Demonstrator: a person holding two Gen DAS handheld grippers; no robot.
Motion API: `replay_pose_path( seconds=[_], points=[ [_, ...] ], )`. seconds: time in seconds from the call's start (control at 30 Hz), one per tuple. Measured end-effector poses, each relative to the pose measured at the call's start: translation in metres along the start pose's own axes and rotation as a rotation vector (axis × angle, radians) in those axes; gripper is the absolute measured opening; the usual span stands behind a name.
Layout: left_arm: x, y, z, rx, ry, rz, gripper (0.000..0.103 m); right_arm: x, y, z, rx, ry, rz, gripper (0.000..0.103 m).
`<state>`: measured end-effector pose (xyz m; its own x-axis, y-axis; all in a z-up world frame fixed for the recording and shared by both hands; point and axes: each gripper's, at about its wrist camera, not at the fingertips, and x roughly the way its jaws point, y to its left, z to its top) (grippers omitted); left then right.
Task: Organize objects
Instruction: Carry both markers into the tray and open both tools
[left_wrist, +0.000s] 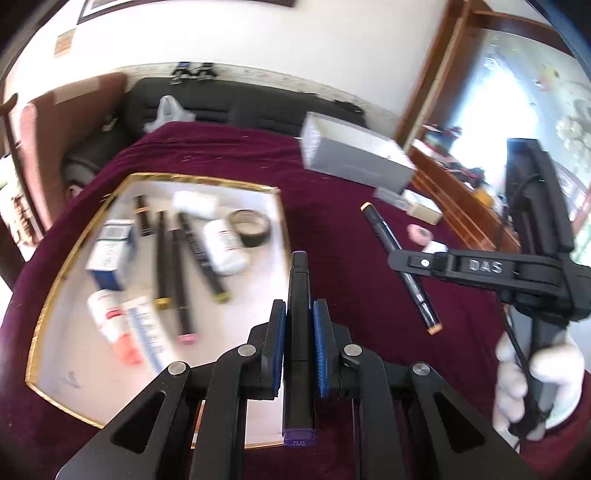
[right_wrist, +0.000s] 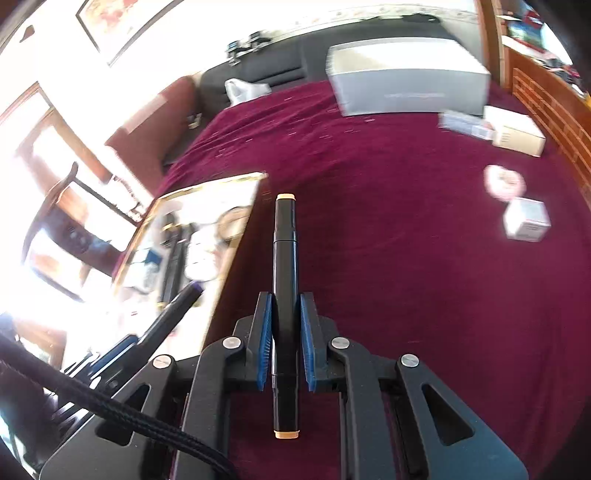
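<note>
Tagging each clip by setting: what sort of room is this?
Probably a home living or dining room: a table under a maroon cloth, a dark sofa along the wall, and a framed picture hanging above.

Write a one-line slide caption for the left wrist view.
Left gripper clamps a purple-capped marker above the gold-rimmed tray; right gripper carries an orange-capped marker over the maroon cloth.

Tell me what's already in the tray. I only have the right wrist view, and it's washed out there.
Observer: Several black markers lie side by side in the gold-rimmed tray.
Operator: Anything besides markers?
Observer: Yes, a roll of tape, a white bottle and a blue-and-white box.
Operator: What's holding my gripper from behind?
Observer: A white-gloved hand grips the handle of the right gripper.
</note>
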<state>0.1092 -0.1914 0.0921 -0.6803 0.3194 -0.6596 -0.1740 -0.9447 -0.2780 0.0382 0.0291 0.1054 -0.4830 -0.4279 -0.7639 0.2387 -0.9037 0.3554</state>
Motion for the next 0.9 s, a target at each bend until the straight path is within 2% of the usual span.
replay_pose_path(
  seconds=[0.17,0.4,0.9],
  points=[
    [0.007,0.027,-0.007,-0.03,0.014,0.062,0.012,0.027,0.043,-0.007,-0.042,0.049,0.06,0.013],
    [0.019,0.048,-0.012,-0.027,0.04,0.109,0.012,0.06,0.079,-0.015,-0.077,0.111,0.08,0.013],
    [0.036,0.065,-0.018,-0.048,0.092,0.112,0.012,0.103,0.085,-0.009,-0.085,0.161,0.017,0.013]
  ],
)
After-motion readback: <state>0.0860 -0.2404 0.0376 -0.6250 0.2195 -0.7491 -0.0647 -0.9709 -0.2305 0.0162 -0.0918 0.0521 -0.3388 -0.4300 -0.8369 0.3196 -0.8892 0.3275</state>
